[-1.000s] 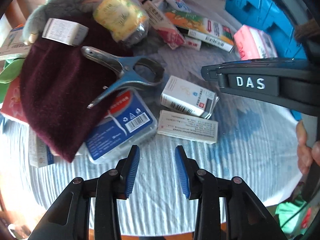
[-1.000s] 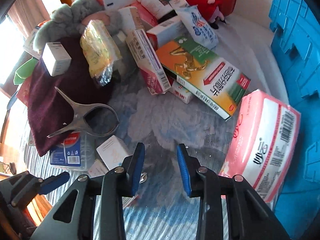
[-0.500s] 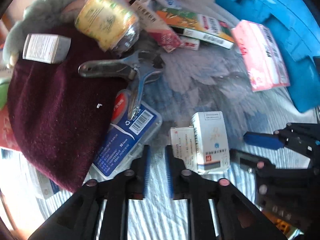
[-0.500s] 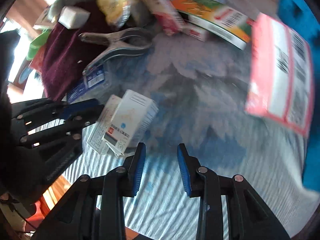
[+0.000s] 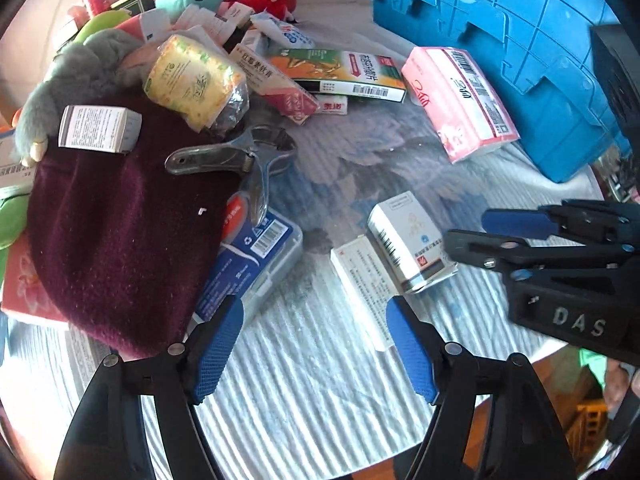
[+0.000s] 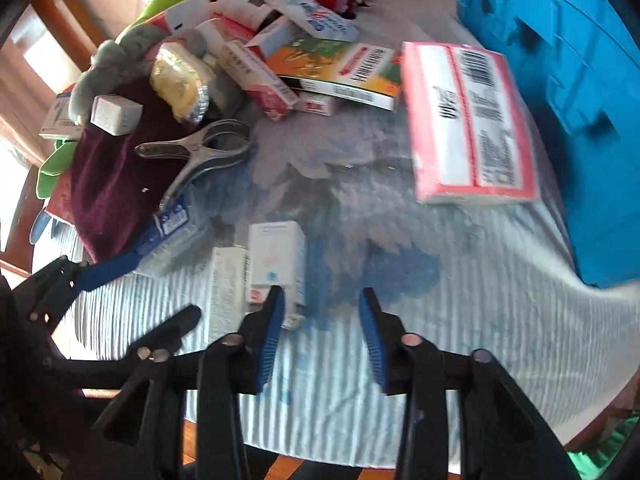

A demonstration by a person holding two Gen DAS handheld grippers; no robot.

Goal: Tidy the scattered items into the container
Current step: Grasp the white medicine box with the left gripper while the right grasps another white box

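On the left of the white medicine box (image 5: 408,236) lies the dark red knitted hat (image 5: 120,232), with a metal clip (image 5: 244,164) resting on its edge and on the blue plastic case (image 5: 252,260). My left tool (image 5: 316,344) hangs over the striped cloth of the surface (image 5: 312,380), its jaws wide apart and holding nothing. The white medicine box lies partly on a flat white box (image 5: 360,280), just ahead of my left tool. My right tool (image 6: 320,336) is also open and empty; its left fingertip (image 6: 274,308) is right at the near end of the white medicine box. Beyond the box to the right lies a pink tissue pack (image 5: 460,100), and behind it stands the blue crate (image 5: 520,48).
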